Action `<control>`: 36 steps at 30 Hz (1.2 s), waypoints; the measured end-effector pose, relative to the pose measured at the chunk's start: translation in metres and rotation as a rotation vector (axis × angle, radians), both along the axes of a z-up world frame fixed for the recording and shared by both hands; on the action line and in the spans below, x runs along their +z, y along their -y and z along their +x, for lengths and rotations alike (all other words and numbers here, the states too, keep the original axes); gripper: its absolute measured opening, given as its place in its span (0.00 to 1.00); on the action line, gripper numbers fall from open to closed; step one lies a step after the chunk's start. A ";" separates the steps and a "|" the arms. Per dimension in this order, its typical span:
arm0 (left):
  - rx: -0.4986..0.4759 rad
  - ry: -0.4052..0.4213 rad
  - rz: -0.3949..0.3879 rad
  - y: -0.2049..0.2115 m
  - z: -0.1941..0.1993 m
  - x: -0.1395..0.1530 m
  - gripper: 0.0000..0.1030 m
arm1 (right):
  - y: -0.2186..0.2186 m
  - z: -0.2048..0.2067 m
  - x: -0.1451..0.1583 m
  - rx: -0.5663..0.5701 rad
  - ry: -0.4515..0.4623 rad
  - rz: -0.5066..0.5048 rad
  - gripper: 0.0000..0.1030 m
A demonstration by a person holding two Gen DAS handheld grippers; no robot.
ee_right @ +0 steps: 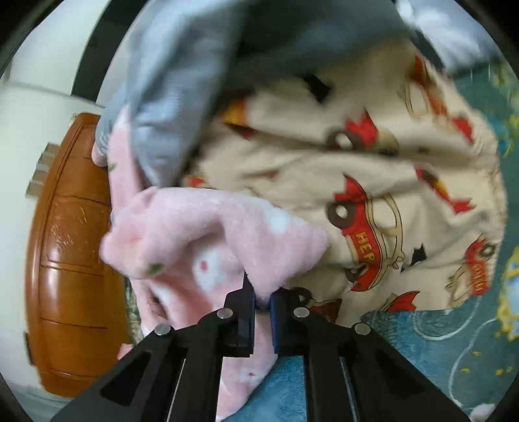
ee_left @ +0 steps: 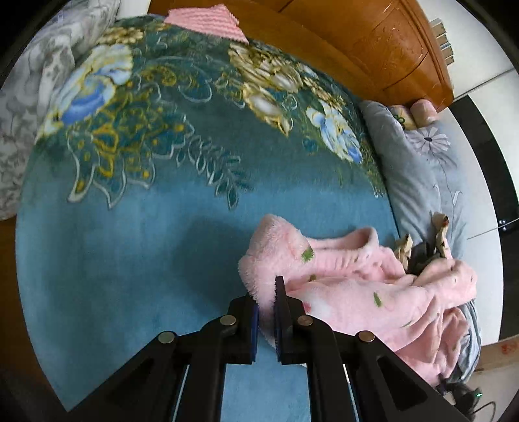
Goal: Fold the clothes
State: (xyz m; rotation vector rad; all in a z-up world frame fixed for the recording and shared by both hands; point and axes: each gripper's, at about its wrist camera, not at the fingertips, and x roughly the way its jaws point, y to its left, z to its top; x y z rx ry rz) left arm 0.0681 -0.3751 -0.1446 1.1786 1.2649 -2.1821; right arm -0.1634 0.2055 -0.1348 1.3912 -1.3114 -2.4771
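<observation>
A fluffy pink garment [ee_left: 353, 292] with small green and white prints lies crumpled on the blue floral blanket [ee_left: 162, 227] at the lower right. My left gripper [ee_left: 266, 292] is shut on its near left edge. In the right wrist view my right gripper [ee_right: 262, 295] is shut on another fold of the same pink garment [ee_right: 211, 240], lifted off the bed. A cream fleece garment [ee_right: 373, 181] with red cars lies just behind it. The other gripper shows in the left wrist view [ee_left: 421, 253], pressed into the pink fabric.
A grey floral quilt [ee_left: 428, 175] runs along the bed's right side and hangs over the cream garment [ee_right: 181, 84]. A wooden headboard [ee_left: 373, 42] stands at the far end. A folded pink knit [ee_left: 207, 19] lies on the blanket's far edge. A grey patterned pillow [ee_left: 29, 97] sits at left.
</observation>
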 end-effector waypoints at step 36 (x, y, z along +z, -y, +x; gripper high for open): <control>-0.145 0.119 -0.286 0.057 0.021 0.020 0.08 | -0.042 0.245 -0.045 0.117 0.136 0.048 0.34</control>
